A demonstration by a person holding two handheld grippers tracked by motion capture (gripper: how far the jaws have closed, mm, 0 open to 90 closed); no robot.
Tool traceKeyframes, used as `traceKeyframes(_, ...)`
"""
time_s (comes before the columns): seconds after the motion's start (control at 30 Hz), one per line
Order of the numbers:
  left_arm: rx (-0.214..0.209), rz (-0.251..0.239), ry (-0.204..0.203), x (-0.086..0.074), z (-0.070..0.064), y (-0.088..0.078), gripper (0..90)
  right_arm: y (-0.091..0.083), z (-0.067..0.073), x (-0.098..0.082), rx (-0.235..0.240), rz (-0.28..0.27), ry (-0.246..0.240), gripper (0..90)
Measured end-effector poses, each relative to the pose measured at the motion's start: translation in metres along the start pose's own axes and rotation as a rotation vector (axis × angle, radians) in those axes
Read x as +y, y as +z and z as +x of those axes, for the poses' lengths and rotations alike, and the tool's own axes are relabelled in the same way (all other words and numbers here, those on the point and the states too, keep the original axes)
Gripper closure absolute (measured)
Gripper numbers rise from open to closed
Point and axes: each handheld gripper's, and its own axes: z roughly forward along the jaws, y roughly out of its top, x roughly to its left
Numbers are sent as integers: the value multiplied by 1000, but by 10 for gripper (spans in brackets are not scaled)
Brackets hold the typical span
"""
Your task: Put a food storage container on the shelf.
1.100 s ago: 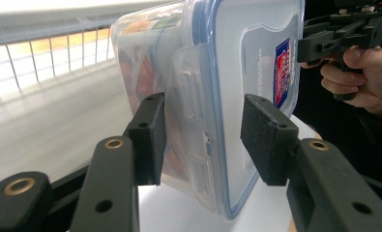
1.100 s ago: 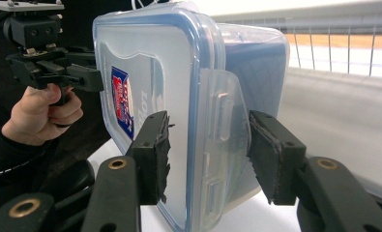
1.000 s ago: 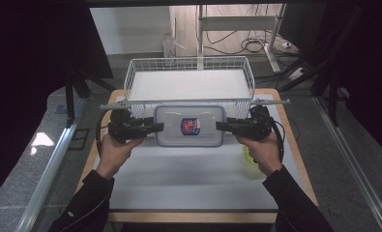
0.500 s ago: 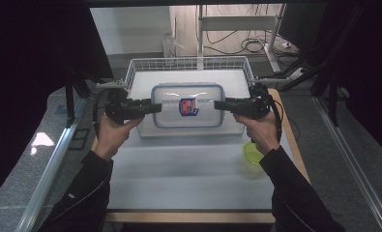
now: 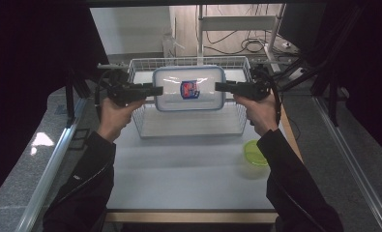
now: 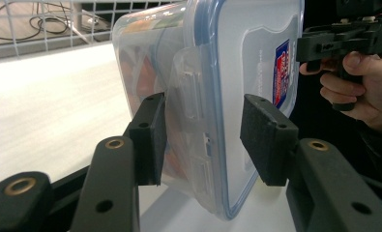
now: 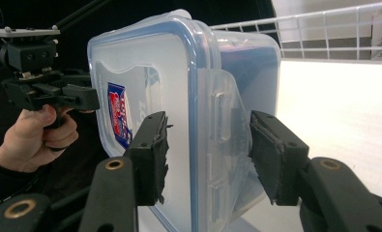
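Now both ends gripped for balance: left tongs (image 5: 155, 90) and right tongs (image 5: 220, 87) clamp the box (image 5: 188, 89) level over the basket (image 5: 191, 126).

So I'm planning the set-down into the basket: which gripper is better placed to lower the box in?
Neither alone. The left gripper and right gripper each clamp one end of the box, level above the basket. Lowering likely needs both together; releasing one would probably tip it.

High view overhead, facing forward-down; both gripper views close, facing inward, sharing clear box (image 5: 189, 88).
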Motion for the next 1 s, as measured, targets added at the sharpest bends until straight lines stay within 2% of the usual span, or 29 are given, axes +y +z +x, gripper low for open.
traceKeyframes(0.23,10,-2,-17,12,10,4,531,9,-11,13,6,-20,28,494)
traceKeyframes(0.53,4,-22,-57,17,24,9,530,21,-22,22,11,-24,78,493)
traceKeyframes(0.77,-2,-43,-63,18,33,13,520,26,-28,25,1,-43,74,485)
traceKeyframes(1.0,17,-49,-50,18,33,17,484,28,-28,25,-10,-39,56,474)
